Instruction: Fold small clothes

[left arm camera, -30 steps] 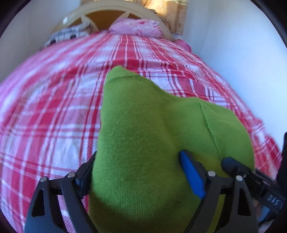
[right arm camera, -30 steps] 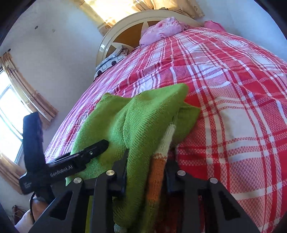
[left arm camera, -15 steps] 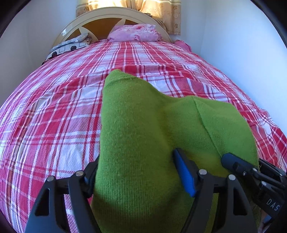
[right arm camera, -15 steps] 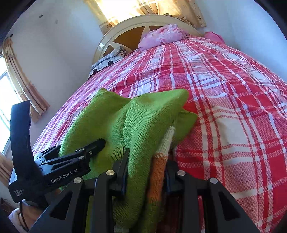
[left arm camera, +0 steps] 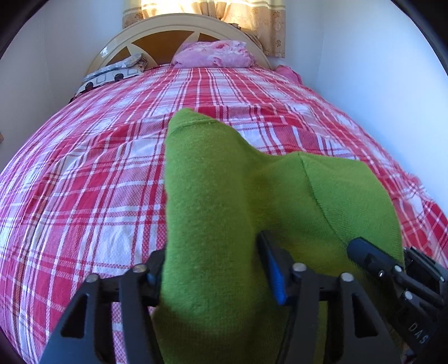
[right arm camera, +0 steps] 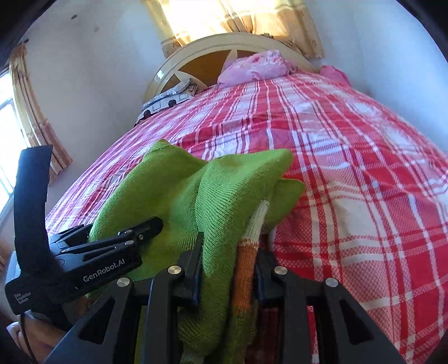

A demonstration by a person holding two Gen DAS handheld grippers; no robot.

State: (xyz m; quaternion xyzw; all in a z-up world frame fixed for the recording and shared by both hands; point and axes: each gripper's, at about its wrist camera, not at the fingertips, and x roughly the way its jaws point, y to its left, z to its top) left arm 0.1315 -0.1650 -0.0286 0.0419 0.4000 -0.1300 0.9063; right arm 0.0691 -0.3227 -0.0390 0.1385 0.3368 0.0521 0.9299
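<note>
- Knitwear first: a green knitted garment (left arm camera: pixel 229 201) fills the lower centre of the left wrist view, bunched and raised over the bed, with one corner poking up toward mid-frame.
- Its orange and white striped band (right arm camera: pixel 249 243) shows in the lower centre of the right wrist view, hanging beside the green folds.
- The left gripper (left arm camera: pixel 212 268) has a thick fold of the green garment between its fingers; its jaws are closing, the blue-padded finger (left arm camera: pixel 273 275) pressing into the cloth on the right.
- The right gripper (right arm camera: pixel 228 268) is pinched tight on the garment, green knit and striped band squeezed together between its jaws.
- In the lower left of the right wrist view the left gripper's black body lies against the green cloth.
- Under everything spreads a red and white checked bedspread (left arm camera: pixel 84 179).
- At the upper centre sit a pink pillow (left arm camera: pixel 214 54), a cream headboard (left arm camera: pixel 179 23) and a patterned cushion (left arm camera: pixel 112 74) to its left.
</note>
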